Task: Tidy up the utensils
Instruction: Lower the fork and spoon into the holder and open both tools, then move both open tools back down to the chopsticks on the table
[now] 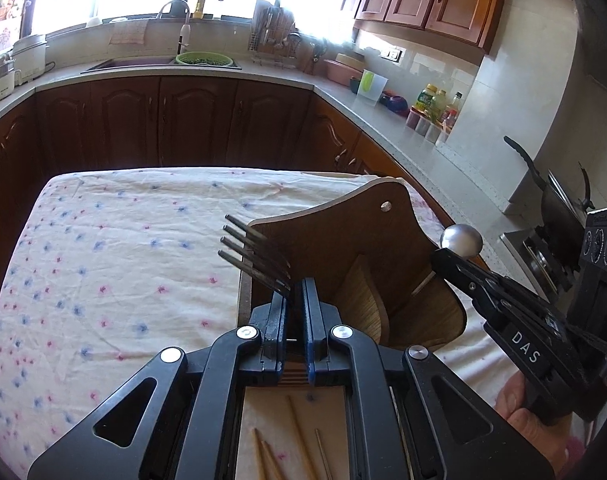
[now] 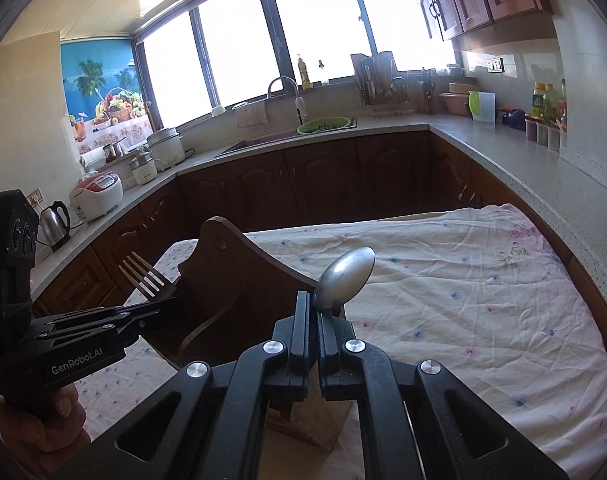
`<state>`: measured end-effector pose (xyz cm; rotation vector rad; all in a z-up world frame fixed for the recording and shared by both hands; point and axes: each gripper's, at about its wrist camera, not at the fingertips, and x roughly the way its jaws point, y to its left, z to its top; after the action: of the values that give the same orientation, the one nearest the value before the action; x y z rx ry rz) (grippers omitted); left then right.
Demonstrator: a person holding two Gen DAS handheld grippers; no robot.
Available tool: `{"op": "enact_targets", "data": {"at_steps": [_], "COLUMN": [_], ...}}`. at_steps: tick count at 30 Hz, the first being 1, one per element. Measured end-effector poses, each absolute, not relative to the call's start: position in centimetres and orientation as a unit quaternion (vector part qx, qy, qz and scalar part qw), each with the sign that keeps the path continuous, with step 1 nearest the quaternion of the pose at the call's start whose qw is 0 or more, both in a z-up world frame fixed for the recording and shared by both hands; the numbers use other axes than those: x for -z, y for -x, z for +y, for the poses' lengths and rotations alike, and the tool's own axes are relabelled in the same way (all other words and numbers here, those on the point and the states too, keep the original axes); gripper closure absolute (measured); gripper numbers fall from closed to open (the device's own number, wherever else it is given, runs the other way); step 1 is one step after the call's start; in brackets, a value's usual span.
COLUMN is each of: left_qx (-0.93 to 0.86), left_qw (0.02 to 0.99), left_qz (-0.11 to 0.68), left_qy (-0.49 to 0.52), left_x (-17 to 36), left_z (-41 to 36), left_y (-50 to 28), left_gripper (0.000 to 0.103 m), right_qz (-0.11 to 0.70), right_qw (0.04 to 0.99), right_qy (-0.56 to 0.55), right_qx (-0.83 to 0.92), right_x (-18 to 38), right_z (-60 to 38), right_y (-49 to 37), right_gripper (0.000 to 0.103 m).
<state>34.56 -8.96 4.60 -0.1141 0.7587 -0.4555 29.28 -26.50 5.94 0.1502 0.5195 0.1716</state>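
Gripping a fork (image 1: 255, 256) between its blue-padded fingers, the left gripper (image 1: 294, 300) has its jaws pinched on the neck just below the tines. The right gripper (image 2: 313, 312) has its jaws pinched on a spoon (image 2: 345, 278) just under the bowl. Only the left wrist view shows the chopsticks (image 1: 287, 448) lying on the cloth beneath and behind its jaws, seen through the gripper frame. Only the right wrist view shows the fork's flat face and the left hand (image 2: 35, 420) wrapped round the tool's handle.

From the left jaws the fork sticks out forward and to the left, its long axis slanting up and away, the four tines pointing toward the far left of the flowered tablecloth (image 1: 103, 264). From the right jaws the spoon rises forward and a little to the right, bowl uppermost, its rounded back facing the camera. The handles of both are hidden within the jaws.

A wooden utensil holder (image 1: 343, 248) stands on the cloth directly ahead of both pairs of jaws, its tall curved back board upright and its bamboo-fronted pockets open toward the grippers. The fork's tines reach across the holder's left edge; the spoon's bowl sits over its right edge.
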Motion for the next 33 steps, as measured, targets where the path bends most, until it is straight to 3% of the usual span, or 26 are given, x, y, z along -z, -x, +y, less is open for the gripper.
{"op": "enact_targets", "data": {"at_steps": [2, 3, 4, 5, 6, 9, 11, 16, 33], "left_qx": [0.225, 0.225, 0.22, 0.22, 0.222, 0.224, 0.211, 0.194, 0.156], "left_qw": [0.901, 0.902, 0.904, 0.905, 0.905, 0.905, 0.91, 0.917, 0.911], "left_qz": [0.366, 0.365, 0.362, 0.359, 0.358, 0.355, 0.35, 0.338, 0.354], "left_qy": [0.057, 0.057, 0.055, 0.056, 0.058, 0.068, 0.072, 0.079, 0.145], "left_x": [-5.0, -5.1, -5.3, -5.5, -5.7, -6.0, -6.2, -6.4, -3.6], "left_z": [-8.8, -8.7, -8.6, -8.5, -8.3, -7.5, -6.7, -5.1, 0.5], "left_y": [-34.1, -33.9, -33.6, -33.2, -33.0, -32.1, -31.2, -29.4, -22.4], "left_gripper": [0.088, 0.085, 0.074, 0.07, 0.069, 0.067, 0.054, 0.04, 0.036], "right_qz": [0.255, 0.254, 0.252, 0.249, 0.245, 0.235, 0.226, 0.201, 0.206], "right_qw": [0.96, 0.96, 0.96, 0.96, 0.961, 0.963, 0.964, 0.966, 0.958], "right_qy": [-0.078, -0.083, -0.088, -0.092, -0.095, -0.108, -0.118, -0.144, -0.192], "right_qx": [-0.081, -0.083, -0.085, -0.085, -0.084, -0.081, -0.079, -0.074, -0.05], "right_x": [-6.2, -6.3, -6.5, -6.6, -6.8, -7.4, -7.9, -8.4, -6.2], "right_z": [-26.7, -26.9, -27.2, -27.4, -27.6, -28.4, -28.9, -30.0, -32.1], "right_y": [-29.1, -28.9, -28.8, -28.5, -28.3, -27.4, -26.6, -24.4, -15.9], "right_gripper": [0.093, 0.089, 0.08, 0.074, 0.065, 0.058, 0.05, 0.022, 0.016]}}
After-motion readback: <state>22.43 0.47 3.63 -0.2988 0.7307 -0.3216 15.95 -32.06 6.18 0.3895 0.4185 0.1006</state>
